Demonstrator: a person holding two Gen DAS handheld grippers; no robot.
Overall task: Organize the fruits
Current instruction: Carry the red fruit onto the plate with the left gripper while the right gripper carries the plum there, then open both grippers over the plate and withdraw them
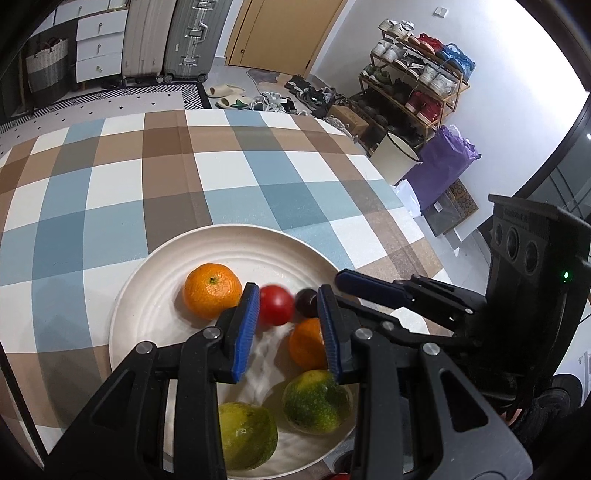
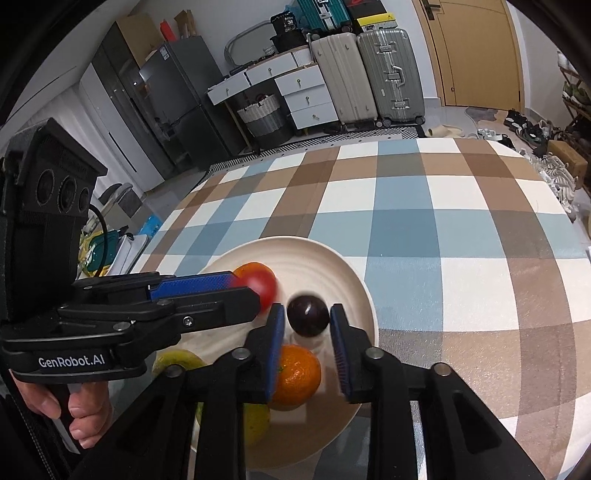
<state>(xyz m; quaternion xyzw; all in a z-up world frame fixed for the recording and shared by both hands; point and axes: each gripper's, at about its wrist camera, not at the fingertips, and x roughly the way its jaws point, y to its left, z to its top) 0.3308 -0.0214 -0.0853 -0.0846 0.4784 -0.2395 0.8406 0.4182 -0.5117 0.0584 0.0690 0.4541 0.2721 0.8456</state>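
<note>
Checked cloth in blue, brown and white [image 1: 240, 173] covers the table, and nearest us on it sits a round cream ribbed plate [image 1: 221, 230], which holds all the fruit in view. Two mottled green-yellow citrus fruits [image 1: 316, 400] lie at its near rim, with a small orange mandarin [image 2: 297, 373] just beyond them. The right gripper [image 2: 306, 314] hangs over that mandarin with its blue pads parted and gripping nothing. A dark purple plum [image 2: 307, 314] rests on the plate just ahead of its tips. The left gripper [image 1: 287, 295] is drawn nearly closed with nothing clamped. A round red tomato [image 1: 275, 304] shows blurred just past its tips, so we cannot say whether it touches them. A larger orange mandarin [image 1: 212, 290] lies beside it.

We judge the step to be setting the last fruits onto the plate. Next, both tools need lifting clear without nudging the round fruit, which may roll.

Farther off stand a wooden shoe rack [image 1: 413, 74], two hard grey suitcases [image 2: 388, 74], white drawers [image 2: 306, 96] and a tan door [image 1: 280, 33].
</note>
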